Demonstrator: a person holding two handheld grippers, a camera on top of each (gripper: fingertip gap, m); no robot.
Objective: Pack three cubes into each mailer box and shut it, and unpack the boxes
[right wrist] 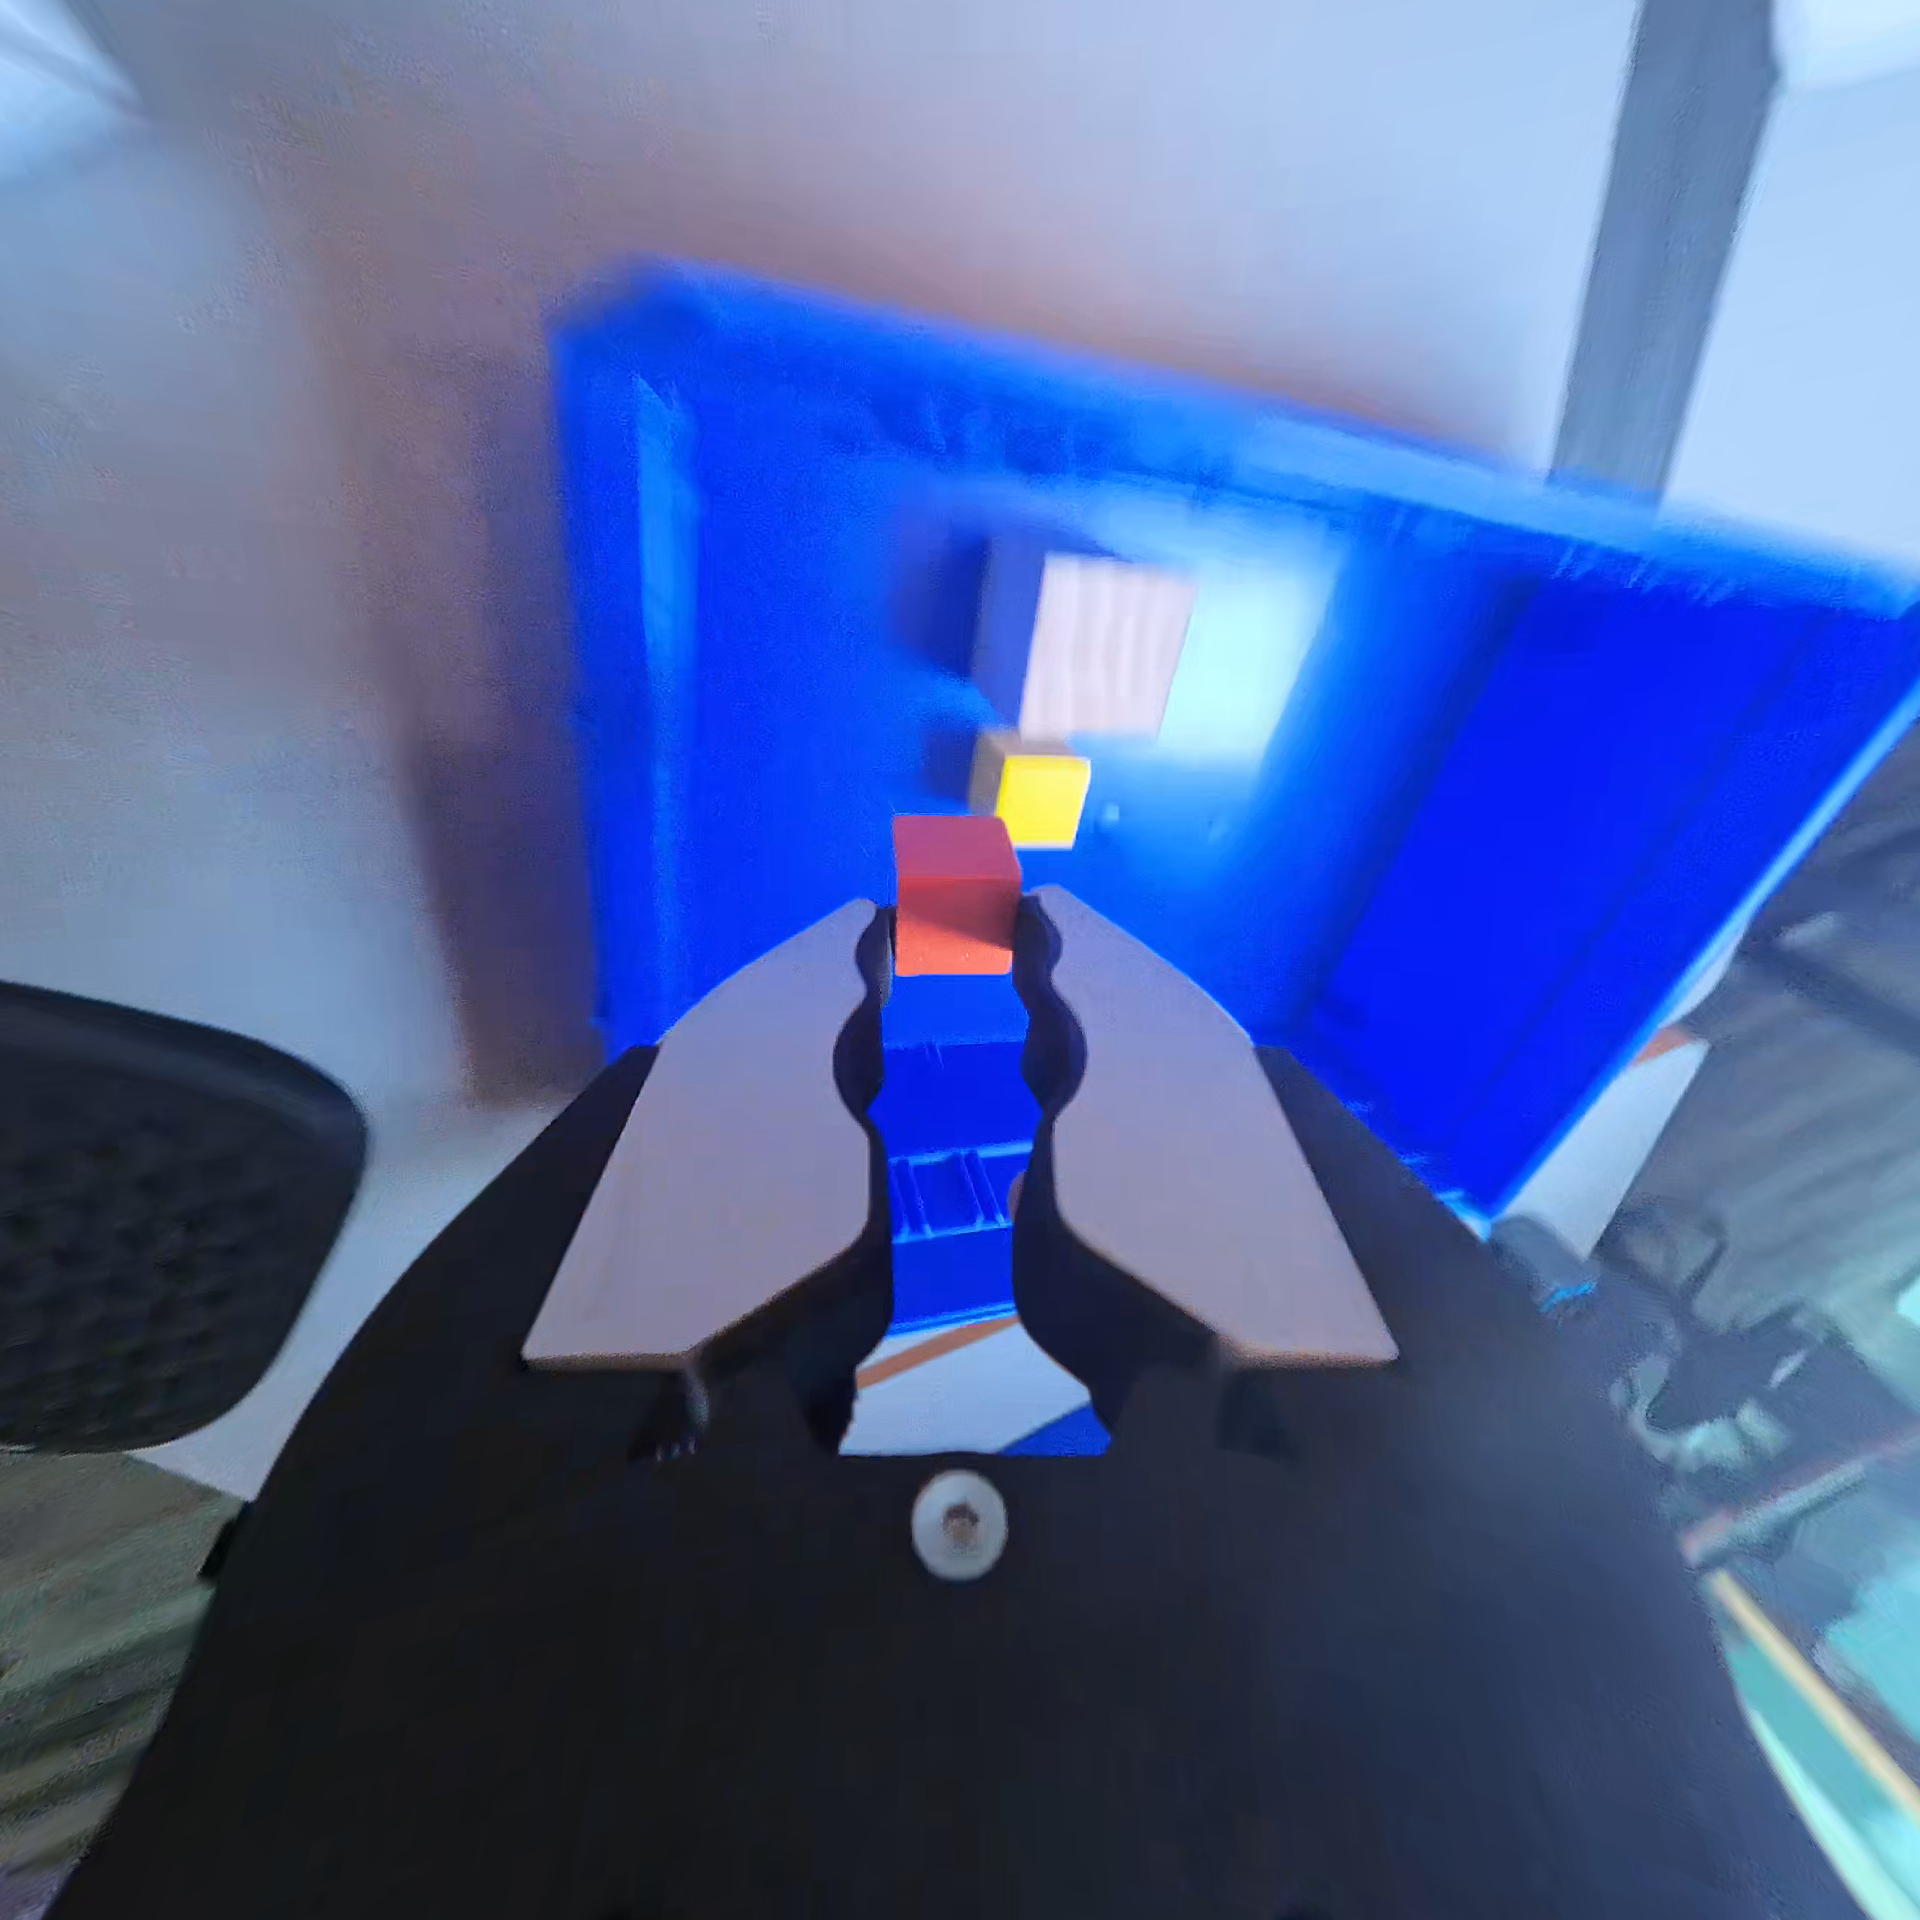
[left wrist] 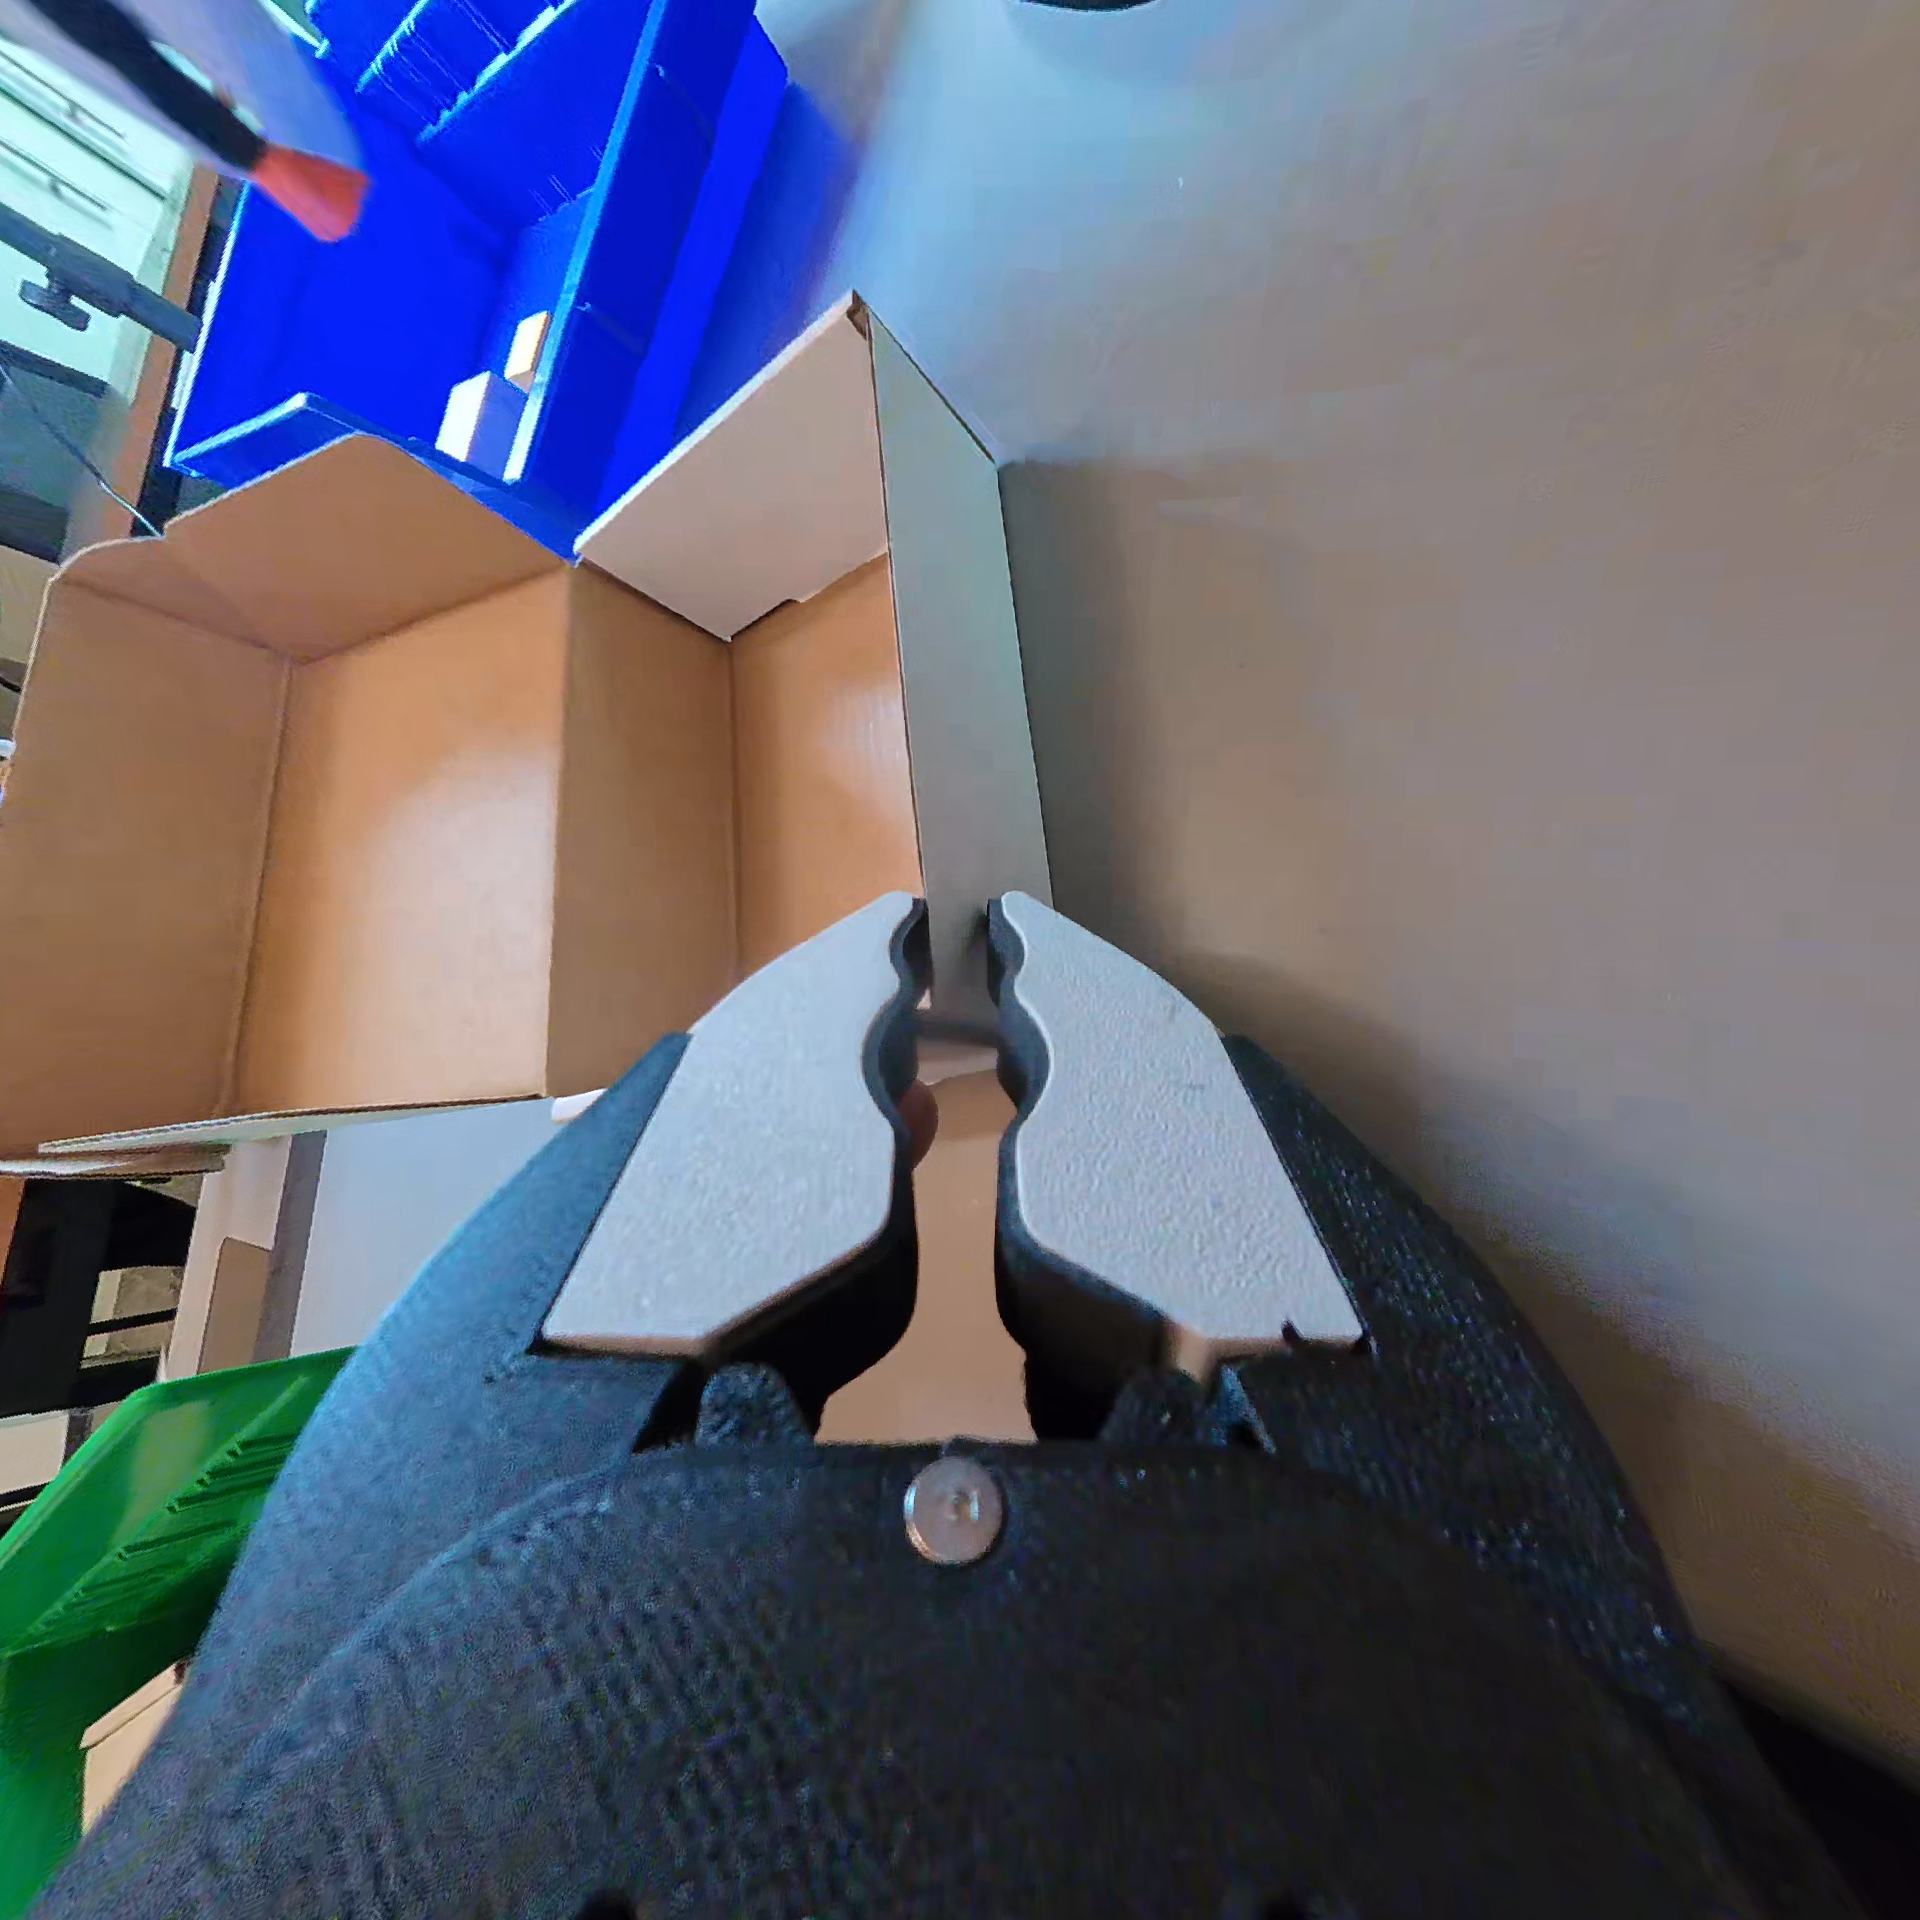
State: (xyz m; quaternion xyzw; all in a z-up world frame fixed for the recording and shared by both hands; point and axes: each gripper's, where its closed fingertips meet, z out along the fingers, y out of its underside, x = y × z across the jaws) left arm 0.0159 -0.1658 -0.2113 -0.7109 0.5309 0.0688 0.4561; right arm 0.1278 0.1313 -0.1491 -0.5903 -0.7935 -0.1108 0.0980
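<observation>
My left gripper [left wrist: 956, 914] is shut on the upright side wall [left wrist: 961, 665] of an open cardboard mailer box [left wrist: 416, 852]; the part of the box inside that I see holds nothing. My right gripper [right wrist: 954, 920] is shut on a red cube [right wrist: 951, 894] and holds it above a blue bin [right wrist: 1507, 831]. A yellow cube [right wrist: 1042, 800] and a pale wooden cube [right wrist: 1107, 649] lie in the bin, blurred. In the left wrist view the right gripper shows at top left with the red cube [left wrist: 312, 192], over the blue bin [left wrist: 436, 260], where two pale cubes [left wrist: 488, 410] lie.
A green bin [left wrist: 114, 1538] sits at lower left in the left wrist view. The box's lid [left wrist: 1455, 831] fills the right of that view. A black mesh chair part [right wrist: 156, 1216] is at left in the right wrist view, and a dark post [right wrist: 1662, 239] at upper right. About 35 cm separates my left fingertips from my right. From the right gripper's tips to the dark post [right wrist: 1662, 239] is close to 25 cm.
</observation>
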